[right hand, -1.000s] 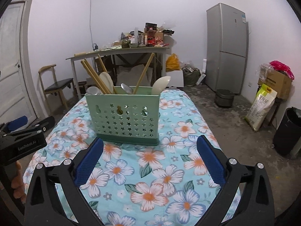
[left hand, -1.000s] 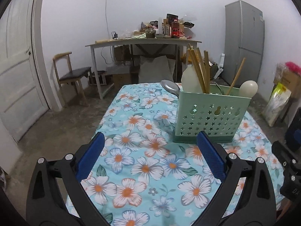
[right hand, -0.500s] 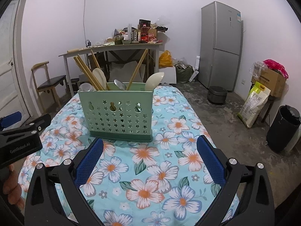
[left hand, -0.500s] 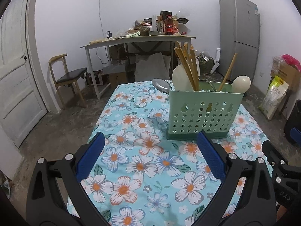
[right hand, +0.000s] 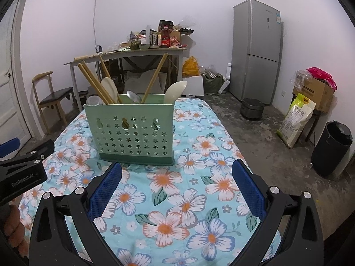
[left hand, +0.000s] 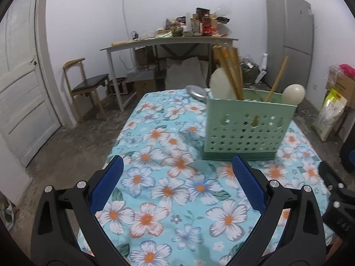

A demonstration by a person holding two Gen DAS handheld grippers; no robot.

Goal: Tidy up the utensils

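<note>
With both the left tongs (left hand: pixel 176 186) and right tongs (right hand: pixel 176 186) spread wide and empty above the flowered bench (right hand: pixel 177 199), I'd hold off near the green caddy (right hand: pixel 129 130), since every utensil (right hand: pixel 175 92) seems already slotted inside.

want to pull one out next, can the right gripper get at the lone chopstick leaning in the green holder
Probably yes. The right gripper is open and empty, facing the green holder over bare tablecloth. The lone chopstick rises well above the rim, apart from the spoons.
</note>
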